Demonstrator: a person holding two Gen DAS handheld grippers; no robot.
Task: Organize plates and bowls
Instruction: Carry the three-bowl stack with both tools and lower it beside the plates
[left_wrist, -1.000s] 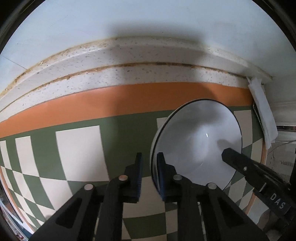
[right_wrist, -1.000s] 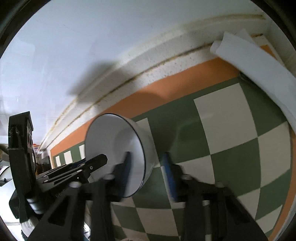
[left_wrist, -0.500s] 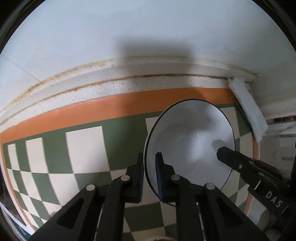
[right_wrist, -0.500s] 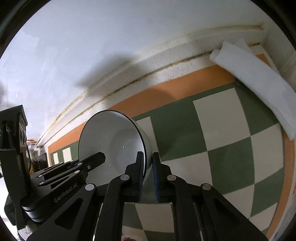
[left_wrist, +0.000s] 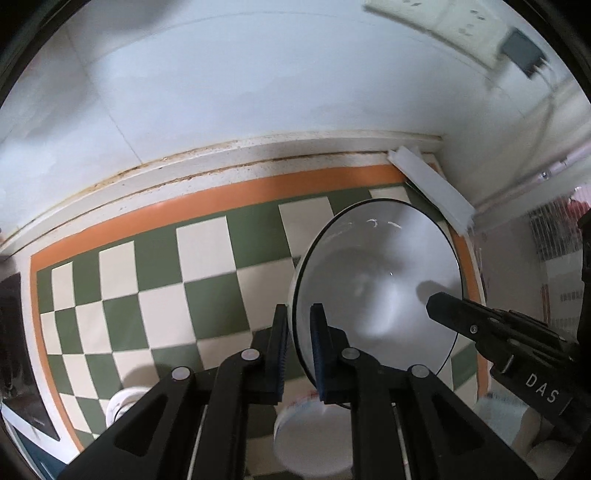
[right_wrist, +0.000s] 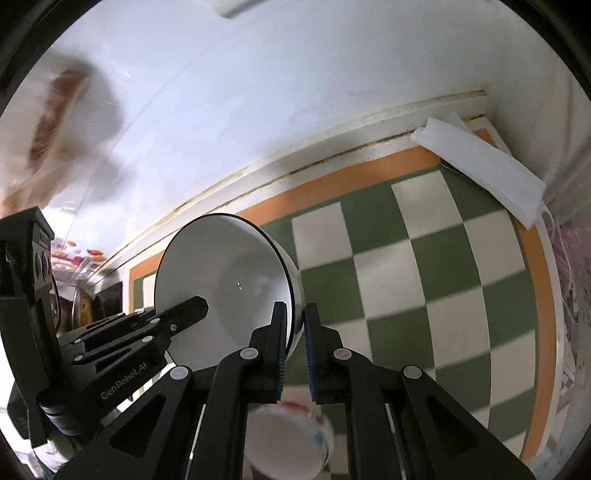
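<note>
Bowl (left_wrist: 380, 291) and both grippers fill the middle of each view: a white bowl with a thin dark rim, tipped up on its side so that its hollow faces the left wrist camera and is seen at an angle by the right one. The left gripper (left_wrist: 298, 347) is clamped on the bowl's rim, one blue-padded finger (left_wrist: 281, 350) outside the wall and the other inside the hollow. The right gripper (right_wrist: 294, 350) pinches the opposite part of the rim in the same way, its jaws drawn tight on the thin wall with one pad (right_wrist: 311, 354) outside and one within. Each gripper shows in the other's view as a black arm reaching in from the side (the right one enters the left view from the right, the left one enters the right view from the left). Beyond the fingertips of both lies a green-and-cream checked mat (left_wrist: 207, 291) with an orange border, running up to a stained white ledge under a pale wall. Ahead and to the right of both grippers a folded white cloth (right_wrist: 484, 166) rests at the mat's far corner. Below the fingers, close under each camera, sits a blurred white cup (right_wrist: 291, 439) with red and blue marks at its rim, and the bowl appears to hang above the mat rather than rest on it.
</note>
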